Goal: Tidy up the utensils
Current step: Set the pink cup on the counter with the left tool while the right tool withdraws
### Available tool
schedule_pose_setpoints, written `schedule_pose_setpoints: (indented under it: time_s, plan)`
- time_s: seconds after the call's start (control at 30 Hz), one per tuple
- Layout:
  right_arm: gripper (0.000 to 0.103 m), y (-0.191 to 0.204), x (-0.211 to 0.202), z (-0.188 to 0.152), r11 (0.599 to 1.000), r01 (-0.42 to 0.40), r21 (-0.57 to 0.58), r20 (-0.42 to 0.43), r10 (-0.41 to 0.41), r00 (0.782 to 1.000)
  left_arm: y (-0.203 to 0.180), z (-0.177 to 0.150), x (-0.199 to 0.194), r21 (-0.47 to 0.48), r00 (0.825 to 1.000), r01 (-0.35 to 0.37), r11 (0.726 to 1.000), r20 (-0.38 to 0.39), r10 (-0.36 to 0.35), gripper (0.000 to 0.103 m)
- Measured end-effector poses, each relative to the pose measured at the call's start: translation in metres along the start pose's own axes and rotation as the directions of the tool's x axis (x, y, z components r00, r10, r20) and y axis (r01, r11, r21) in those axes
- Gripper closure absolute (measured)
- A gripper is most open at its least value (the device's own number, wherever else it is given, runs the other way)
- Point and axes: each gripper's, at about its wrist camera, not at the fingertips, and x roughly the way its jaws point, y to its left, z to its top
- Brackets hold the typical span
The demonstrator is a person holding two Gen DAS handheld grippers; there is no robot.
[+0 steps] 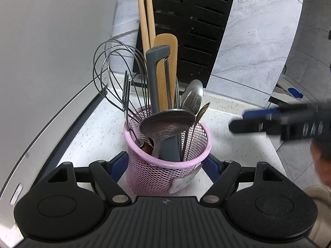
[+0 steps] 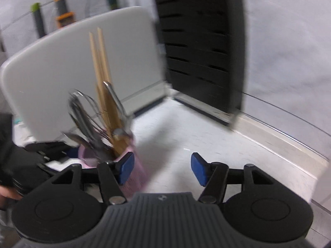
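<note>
A pink mesh utensil holder (image 1: 165,177) stands on the white counter, and my left gripper (image 1: 166,165) is shut on it with a blue pad pressed to each side. Inside it are a wire whisk (image 1: 115,78), a steel ladle (image 1: 167,122), a wooden spatula (image 1: 165,62), long chopsticks (image 1: 144,20), a grey-handled tool (image 1: 153,72), a fork and spoons (image 1: 192,97). My right gripper (image 2: 162,169) stands open with nothing between its pads, just right of the holder (image 2: 86,155). It also shows blurred at the right of the left wrist view, right gripper (image 1: 240,121).
A black slotted rack (image 1: 192,26) leans against the marble wall behind the holder. A large white board (image 2: 82,62) stands to the left. Tools hang on the wall (image 2: 62,10). Speckled counter (image 2: 186,128) stretches to the right. A person's hand (image 1: 322,165) is at the right edge.
</note>
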Motion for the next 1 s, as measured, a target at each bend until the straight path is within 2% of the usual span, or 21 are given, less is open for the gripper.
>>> schedule_pose_setpoints:
  time_s: [0.03, 0.13, 0.37, 0.43, 0.57, 0.7, 0.83, 0.87, 0.93, 1.0]
  plan:
    - [0.040, -0.004, 0.001, -0.008, 0.999, 0.037, 0.005, 0.019, -0.037, 0.999, 0.000, 0.002, 0.004, 0.000, 1.000, 0.001, 1.000, 0.002, -0.001, 0.014]
    - [0.040, -0.009, 0.003, -0.023, 0.996, 0.083, 0.041, 0.052, -0.086, 0.995, -0.002, 0.010, 0.014, 0.007, 1.000, 0.000, 1.000, 0.001, 0.000, 0.014]
    - [0.037, -0.025, 0.002, -0.047, 0.984, 0.088, 0.155, 0.101, -0.104, 0.989, -0.007, 0.021, 0.029, 0.018, 1.000, -0.017, 1.000, 0.002, 0.017, 0.014]
    - [0.036, -0.028, 0.001, -0.051, 0.980, 0.082, 0.181, 0.105, -0.102, 0.989, -0.007, 0.019, 0.028, 0.012, 1.000, -0.030, 0.999, 0.007, 0.030, 0.011]
    - [0.027, -0.028, -0.004, -0.052, 0.977, 0.084, 0.196, 0.134, -0.112, 0.985, -0.011, 0.014, 0.024, -0.002, 0.999, -0.052, 0.999, 0.005, 0.052, 0.009]
    - [0.025, -0.020, -0.021, -0.050, 0.981, 0.079, 0.179, 0.190, -0.113, 0.975, -0.026, 0.003, 0.003, 0.009, 0.996, -0.082, 0.997, 0.034, 0.082, 0.009]
    - [0.014, -0.003, -0.047, -0.047, 0.982, 0.144, 0.122, 0.268, -0.172, 0.948, -0.044, 0.001, -0.032, -0.013, 0.985, -0.121, 0.993, 0.125, 0.122, 0.006]
    - [0.003, 0.003, -0.056, -0.048, 0.980, 0.164, 0.111, 0.298, -0.190, 0.936, -0.047, 0.001, -0.039, -0.017, 0.980, -0.134, 0.991, 0.145, 0.135, 0.006]
    - [0.003, 0.014, -0.075, -0.051, 0.972, 0.211, 0.102, 0.377, -0.234, 0.896, -0.059, 0.002, -0.059, -0.014, 0.962, -0.182, 0.983, 0.206, 0.181, 0.005]
    - [0.003, 0.023, -0.089, -0.051, 0.972, 0.227, 0.064, 0.404, -0.234, 0.884, -0.071, 0.001, -0.074, 0.003, 0.933, -0.259, 0.966, 0.261, 0.249, 0.003]
